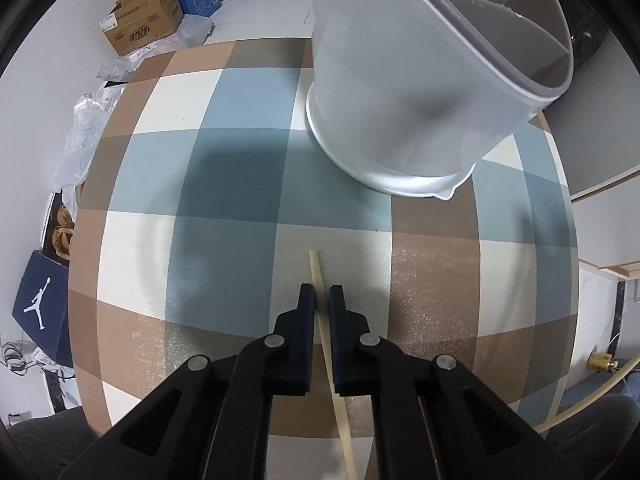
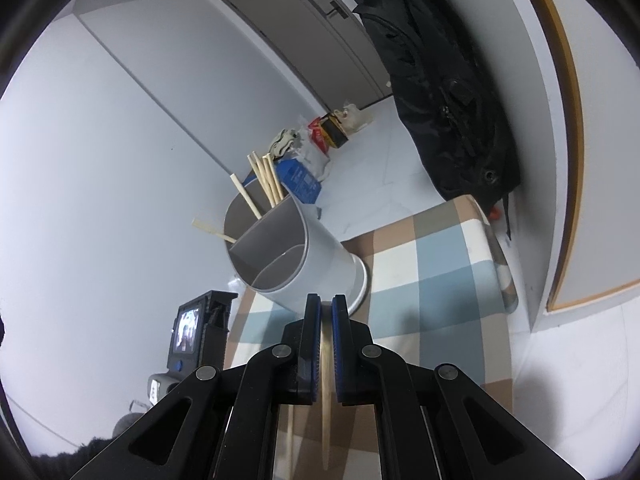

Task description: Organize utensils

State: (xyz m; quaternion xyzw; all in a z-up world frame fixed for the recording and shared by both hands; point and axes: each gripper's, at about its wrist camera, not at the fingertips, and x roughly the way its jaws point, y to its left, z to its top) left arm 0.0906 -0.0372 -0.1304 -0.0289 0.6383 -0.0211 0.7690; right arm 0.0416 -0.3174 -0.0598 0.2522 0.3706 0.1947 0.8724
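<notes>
A pale wooden chopstick (image 1: 314,266) lies on the checkered tablecloth (image 1: 240,160), and my left gripper (image 1: 322,292) points down at it, shut on its shaft near the far end. The grey-white divided utensil holder (image 1: 400,100) stands just beyond, to the right. In the right wrist view my right gripper (image 2: 326,300) is shut on another chopstick (image 2: 326,380), held above the table in front of the holder (image 2: 316,256). Several chopsticks (image 2: 268,180) stand in the holder's far compartment. Its two near compartments look empty. A further chopstick (image 2: 290,436) shows below the right gripper.
Cardboard boxes (image 1: 140,24), plastic bags (image 1: 80,136) and a dark blue bag (image 1: 40,292) sit on the floor left of the table. A black jacket (image 2: 440,92) hangs at the table's far end. A black device with a lit screen (image 2: 188,332) is left of the holder.
</notes>
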